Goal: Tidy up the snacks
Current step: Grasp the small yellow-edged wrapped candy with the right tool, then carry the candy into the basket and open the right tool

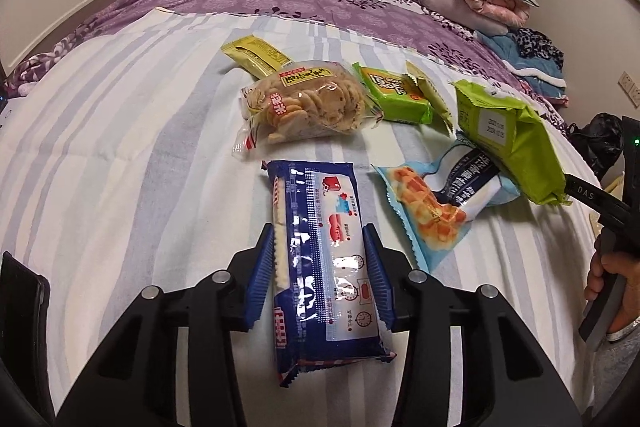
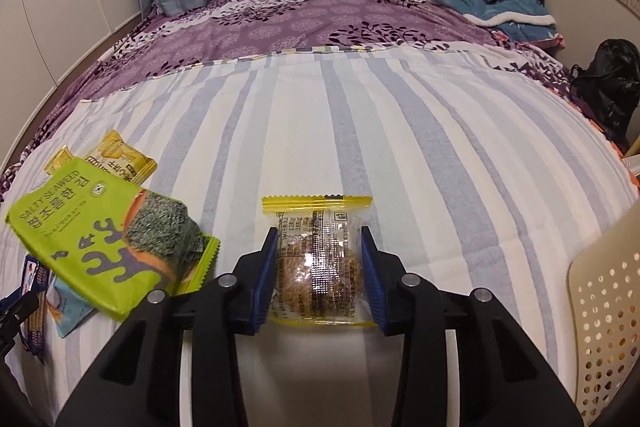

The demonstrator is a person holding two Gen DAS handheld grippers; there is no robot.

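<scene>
The left hand-held gripper (image 1: 320, 267) clamps a blue cracker packet (image 1: 320, 267) lying on the striped bed (image 1: 120, 147). The right hand-held gripper (image 2: 320, 271) grips a yellow-edged cake packet (image 2: 318, 263). Seaweed bag (image 2: 108, 247) at nine o'clock; open sheet at twelve; basket (image 2: 604, 327) at three.

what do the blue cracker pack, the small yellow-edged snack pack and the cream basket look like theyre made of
Blue cracker pack: glossy plastic film, judging by glare patches and crimped ends. Small yellow-edged snack pack: thin clear plastic wrap, shiny, with the round brown snack visible through it. Cream basket: apparently rigid moulded plastic, matte, punched with rows of round holes.
</scene>
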